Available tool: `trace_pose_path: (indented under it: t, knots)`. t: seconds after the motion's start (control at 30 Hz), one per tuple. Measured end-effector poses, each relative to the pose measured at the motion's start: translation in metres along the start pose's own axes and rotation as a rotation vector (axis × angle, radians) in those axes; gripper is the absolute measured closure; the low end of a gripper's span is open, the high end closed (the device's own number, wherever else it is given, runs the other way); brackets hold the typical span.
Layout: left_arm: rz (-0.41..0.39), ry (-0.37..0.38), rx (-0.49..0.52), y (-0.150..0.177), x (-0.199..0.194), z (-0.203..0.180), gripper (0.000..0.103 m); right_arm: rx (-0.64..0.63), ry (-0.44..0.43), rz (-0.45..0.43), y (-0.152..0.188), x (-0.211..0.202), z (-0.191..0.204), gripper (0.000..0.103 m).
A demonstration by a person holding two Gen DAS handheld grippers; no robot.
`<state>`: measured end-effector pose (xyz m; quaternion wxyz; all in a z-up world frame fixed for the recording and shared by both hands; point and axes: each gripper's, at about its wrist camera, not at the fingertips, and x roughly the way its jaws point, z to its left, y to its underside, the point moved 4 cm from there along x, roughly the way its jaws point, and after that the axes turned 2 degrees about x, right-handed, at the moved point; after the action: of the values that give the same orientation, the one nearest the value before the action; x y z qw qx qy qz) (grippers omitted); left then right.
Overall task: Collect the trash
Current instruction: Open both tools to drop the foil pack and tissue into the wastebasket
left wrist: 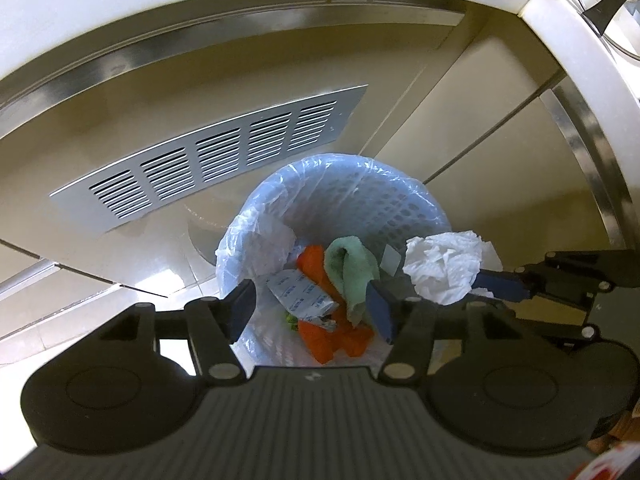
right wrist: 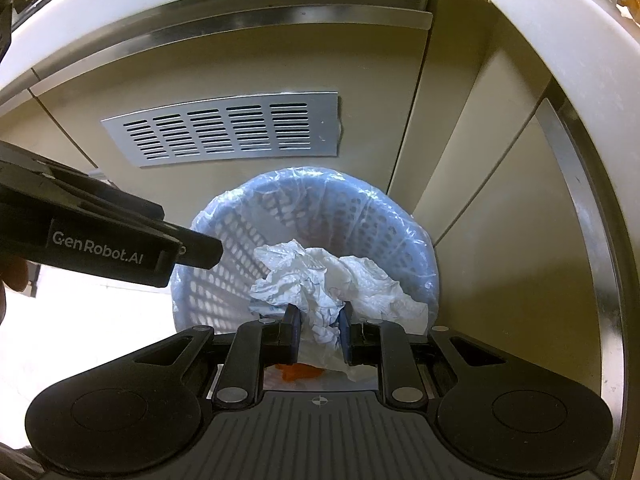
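Above the pale blue perforated plastic waste basket (right wrist: 352, 216) lined with a clear bag, the crumpled white paper wad (right wrist: 320, 284) hangs pinched at its lower folds by the right gripper (right wrist: 319, 332). It looks feather-light, soft and easily torn, so a bunched ridge, as here, seems the safest hold. Its surface is creased, with faint bluish marks. Beside it the left gripper (left wrist: 308, 308) has its jaws apart with nothing between them, over an orange cloth (left wrist: 320, 340), a green towel (left wrist: 348, 268) and a printed foil sachet (left wrist: 300, 296) inside. Behind stands a beige cabinet with a slotted metal vent (right wrist: 232, 132).
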<state>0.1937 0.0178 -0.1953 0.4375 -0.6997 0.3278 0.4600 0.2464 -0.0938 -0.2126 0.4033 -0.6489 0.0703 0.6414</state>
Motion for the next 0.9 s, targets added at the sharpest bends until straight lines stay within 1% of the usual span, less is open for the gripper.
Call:
trace_pose_path:
  t: [0.33, 0.47, 0.5, 0.53, 0.57, 0.6, 0.63, 0.9]
  knots:
    - [-0.002, -0.012, -0.013, 0.008, -0.004, 0.009, 0.046, -0.001, -0.003, -0.028, 0.001, -0.004, 0.002, 0.083]
    - [-0.006, -0.018, -0.020, 0.009, -0.006, 0.013, 0.046, 0.008, -0.031, -0.062, -0.003, -0.008, 0.005, 0.083]
    - [-0.006, -0.020, -0.022, 0.010, -0.007, 0.014, 0.046, 0.008, -0.040, -0.071, -0.004, -0.009, 0.007, 0.081]
    - [-0.007, -0.023, -0.024, 0.010, -0.007, 0.015, 0.046, 0.007, -0.043, -0.080, -0.005, -0.009, 0.008, 0.064]
    - [-0.006, -0.027, -0.026, 0.011, -0.007, 0.017, 0.048, 0.011, -0.040, -0.091, -0.006, -0.010, 0.008, 0.036]
    - [-0.004, -0.041, -0.028, 0.012, -0.007, 0.019, 0.047, 0.022, -0.035, -0.103, -0.006, -0.011, 0.007, 0.028]
    - [-0.006, -0.036, -0.031, 0.013, -0.008, 0.020, 0.047, 0.032, -0.046, -0.109, -0.006, -0.012, 0.006, 0.026]
    - [-0.002, -0.042, -0.049, 0.019, -0.009, 0.027, 0.047, 0.038, -0.047, -0.086, 0.000, -0.012, 0.006, 0.026]
